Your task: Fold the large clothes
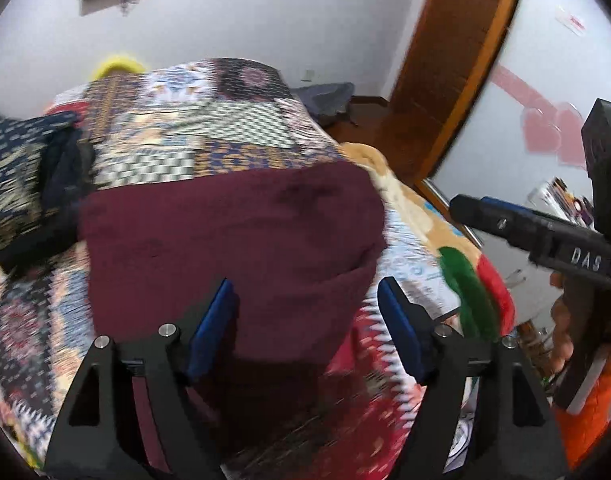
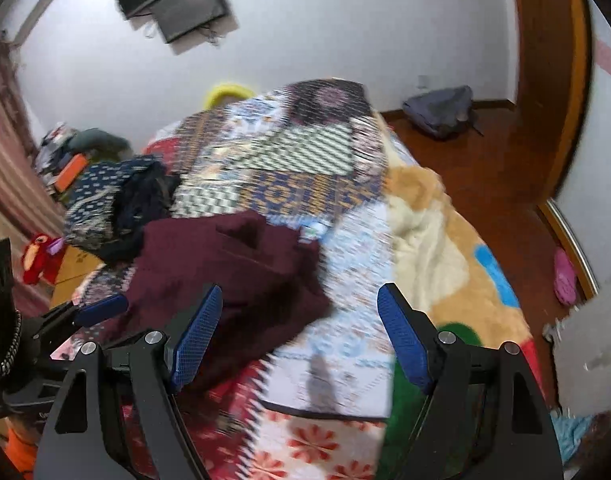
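A large maroon garment point(image 1: 233, 240) lies spread on the patterned bed quilt point(image 1: 209, 128), its near part bunched. It also shows in the right wrist view point(image 2: 233, 268), left of centre. My left gripper point(image 1: 307, 320) is open and empty, hovering over the garment's near edge. My right gripper point(image 2: 299, 328) is open and empty, above the quilt point(image 2: 305, 184) just right of the garment. The right gripper also shows at the right of the left wrist view point(image 1: 525, 228). The left gripper's blue tip shows at the left of the right wrist view point(image 2: 101, 308).
A pile of dark patterned clothes point(image 2: 117, 196) lies at the bed's left. A fleece blanket point(image 2: 437, 248) covers the bed's right side. A grey bag point(image 2: 441, 112) sits on the wooden floor by the wall. A wooden door frame point(image 1: 457, 60) stands at right.
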### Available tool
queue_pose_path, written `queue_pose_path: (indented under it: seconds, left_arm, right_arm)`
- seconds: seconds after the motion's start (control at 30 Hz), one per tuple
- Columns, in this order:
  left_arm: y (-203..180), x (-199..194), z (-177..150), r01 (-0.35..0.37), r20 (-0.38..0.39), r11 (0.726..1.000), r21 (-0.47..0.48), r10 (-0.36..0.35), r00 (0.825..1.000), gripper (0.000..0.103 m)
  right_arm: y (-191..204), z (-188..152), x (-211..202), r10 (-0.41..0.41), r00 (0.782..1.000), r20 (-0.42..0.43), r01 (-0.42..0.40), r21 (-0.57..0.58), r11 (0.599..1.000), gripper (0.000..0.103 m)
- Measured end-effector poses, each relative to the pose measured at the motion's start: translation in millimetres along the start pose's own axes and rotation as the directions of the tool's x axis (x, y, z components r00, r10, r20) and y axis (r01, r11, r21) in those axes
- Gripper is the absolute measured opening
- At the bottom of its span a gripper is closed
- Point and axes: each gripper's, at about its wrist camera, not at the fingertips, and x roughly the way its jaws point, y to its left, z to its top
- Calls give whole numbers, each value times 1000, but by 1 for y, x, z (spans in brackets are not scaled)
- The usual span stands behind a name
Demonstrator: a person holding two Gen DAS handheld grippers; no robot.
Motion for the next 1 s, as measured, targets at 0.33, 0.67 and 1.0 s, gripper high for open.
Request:
queue_pose_path:
  seconds: [0.33,0.67,1.0]
  left_arm:
    - [94,-18,-25,-163,-28,976,-141,161,987,88]
    - [94,18,-102,-150,-146,980,-129,131,981,97]
    - [89,-16,-106,-200,-134,971,-130,182,974,96]
  right_arm:
    - [57,9,60,47,995,-89,-59,-138,989,78]
    - [-13,-22,83,43,975,-217,-59,-68,996,81]
    - [-5,-17,57,-19,980,-199,-3,-114,993,83]
